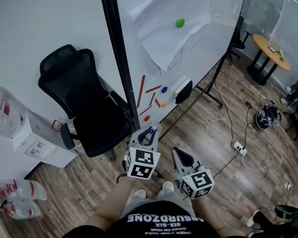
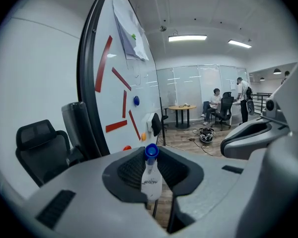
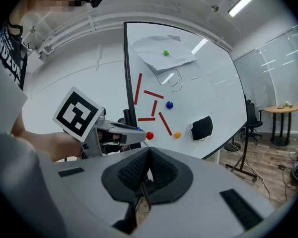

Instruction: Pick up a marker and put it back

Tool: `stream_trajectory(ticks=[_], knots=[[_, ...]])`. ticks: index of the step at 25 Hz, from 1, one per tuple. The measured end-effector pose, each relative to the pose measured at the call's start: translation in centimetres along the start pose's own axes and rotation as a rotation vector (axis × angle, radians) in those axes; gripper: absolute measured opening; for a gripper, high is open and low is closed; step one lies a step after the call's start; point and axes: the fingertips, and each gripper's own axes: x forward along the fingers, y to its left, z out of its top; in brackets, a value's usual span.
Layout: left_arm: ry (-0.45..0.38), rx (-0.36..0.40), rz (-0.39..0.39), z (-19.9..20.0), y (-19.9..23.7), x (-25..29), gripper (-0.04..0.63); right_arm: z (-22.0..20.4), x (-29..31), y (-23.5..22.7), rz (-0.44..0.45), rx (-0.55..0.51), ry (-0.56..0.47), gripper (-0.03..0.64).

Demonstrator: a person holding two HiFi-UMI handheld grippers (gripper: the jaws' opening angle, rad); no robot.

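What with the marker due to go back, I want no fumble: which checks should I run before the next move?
1. Grip: ok, fingers of the left gripper clamp the marker.
2. Cap: ok, the blue cap is on.
3. Other hand: ok, the right gripper is shut and empty.
4. Way to the whiteboard: ok, it looks clear ahead.
5. Resting place: cannot tell, no tray or holder shows.

Left gripper [image 1: 149, 133] clamped; right gripper [image 1: 180, 154] closed
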Motion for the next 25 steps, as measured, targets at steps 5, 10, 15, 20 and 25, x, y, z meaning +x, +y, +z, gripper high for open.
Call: stream_trajectory(ticks=[5,10,15,20,25], knots=[[-0.037,-0.012,0.004,1.1,0.3,-1.2,0.078,0.0,0.2,0.3,0.009,-0.001,-0.002,-0.003],[-0.078,-0.018,0.018,2.7,0.8,-2.8,0.078,0.0,0.5,0.9,0.024,-0.002,-0.003,-0.003],[-0.095,-0.031,0.042,3.7,1.6,-4.7,0.078,0.0,1.0,1.6,0.044,-0.005,0.002,-0.003],[-0.114,-0.045,0.050,3.9,2.1,-6.0,0.078,-0.1,1.5,2.5,0.067,-0.011,0.006,-0.003],[-0.119,-0.050,0.054,3.9,2.4,-7.2,0.078,-0.4,2.0,3.3,0.091,-0.011,0.014,-0.003]])
